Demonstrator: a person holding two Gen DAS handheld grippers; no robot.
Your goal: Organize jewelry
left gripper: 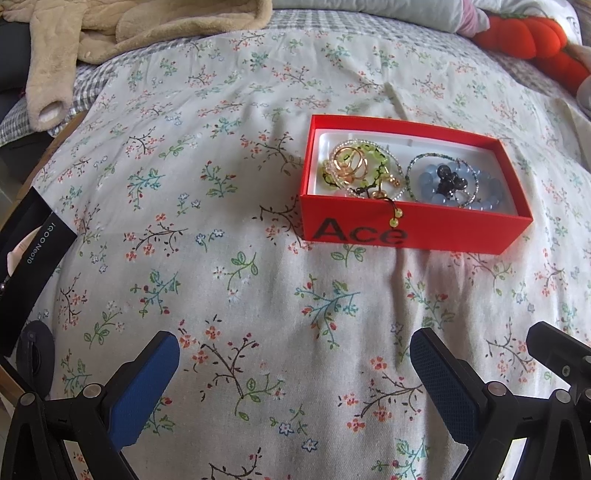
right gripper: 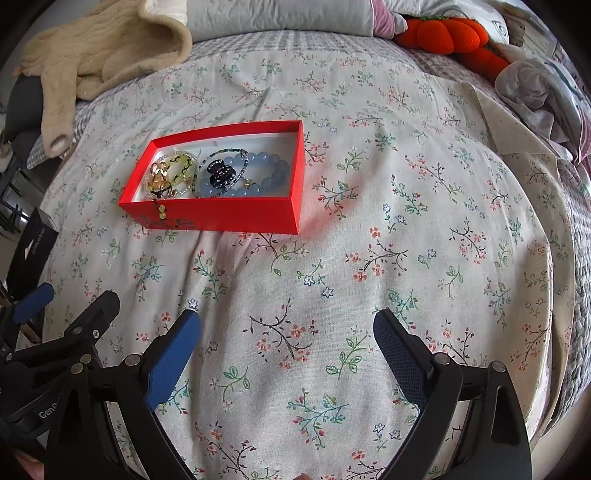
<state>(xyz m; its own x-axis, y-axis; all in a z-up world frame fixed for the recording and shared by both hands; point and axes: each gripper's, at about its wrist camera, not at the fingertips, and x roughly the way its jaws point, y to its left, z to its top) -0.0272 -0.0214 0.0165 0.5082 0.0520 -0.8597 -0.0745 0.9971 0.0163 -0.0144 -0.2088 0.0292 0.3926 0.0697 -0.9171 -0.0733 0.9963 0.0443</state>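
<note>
A red box (left gripper: 413, 230) marked "Ace" sits on the floral bedspread, also in the right wrist view (right gripper: 229, 216). Inside lie a gold spiral piece (left gripper: 349, 164), a green beaded bracelet (left gripper: 376, 164), a blue bead bracelet (left gripper: 476, 192) and a black hair clip (left gripper: 448, 181). A green bead strand (left gripper: 396, 218) hangs over the front wall. My left gripper (left gripper: 295, 363) is open and empty, well in front of the box. My right gripper (right gripper: 286, 332) is open and empty, in front and right of the box. The left gripper shows at the right view's left edge (right gripper: 66, 310).
A beige fleece garment (left gripper: 110, 33) lies at the back left. Orange plush pumpkins (right gripper: 450, 35) and pillows sit at the back right. A black box (left gripper: 33, 240) stands at the bed's left edge. The floral bedspread (right gripper: 406, 221) covers the bed.
</note>
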